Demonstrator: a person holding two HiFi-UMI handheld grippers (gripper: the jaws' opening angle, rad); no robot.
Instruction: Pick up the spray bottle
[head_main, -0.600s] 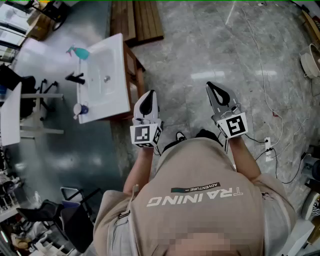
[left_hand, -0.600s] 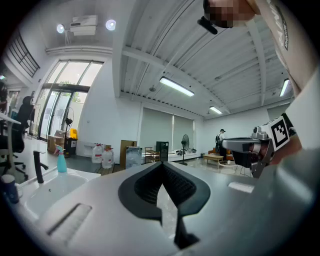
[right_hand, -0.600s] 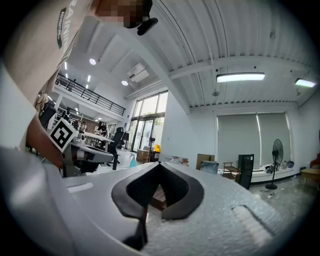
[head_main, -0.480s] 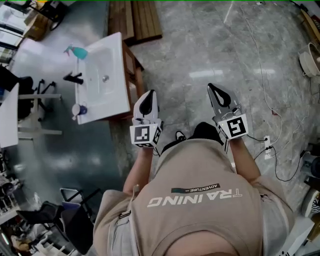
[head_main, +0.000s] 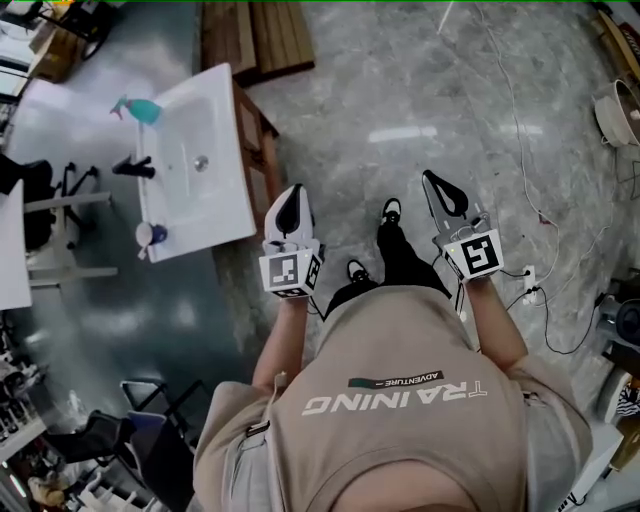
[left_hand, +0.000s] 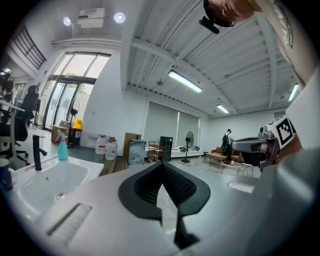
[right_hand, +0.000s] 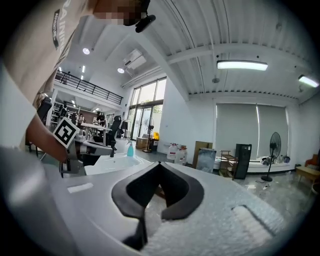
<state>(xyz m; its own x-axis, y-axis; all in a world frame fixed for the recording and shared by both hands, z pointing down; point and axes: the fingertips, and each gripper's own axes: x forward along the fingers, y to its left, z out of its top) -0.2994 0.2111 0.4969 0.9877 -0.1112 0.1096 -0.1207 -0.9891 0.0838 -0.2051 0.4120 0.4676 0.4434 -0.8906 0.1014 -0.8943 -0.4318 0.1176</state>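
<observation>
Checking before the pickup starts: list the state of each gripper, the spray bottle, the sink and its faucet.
left gripper: shut, nothing between its jaws, held over the floor beside the sink.
right gripper: shut, nothing between its jaws.
spray bottle: upright on the sink's far rim, untouched.
sink: basin empty.
faucet: no water seen running.

We find the washbasin (head_main: 215, 120) ahead and left of the left gripper (head_main: 290, 205), well apart from it, with the right gripper (head_main: 441, 190) off to that one's right. Along the washbasin's left rim stand a cup (head_main: 150, 235) nearest, then the faucet (head_main: 135, 167), and the spray bottle (head_main: 140, 110) farthest.
</observation>
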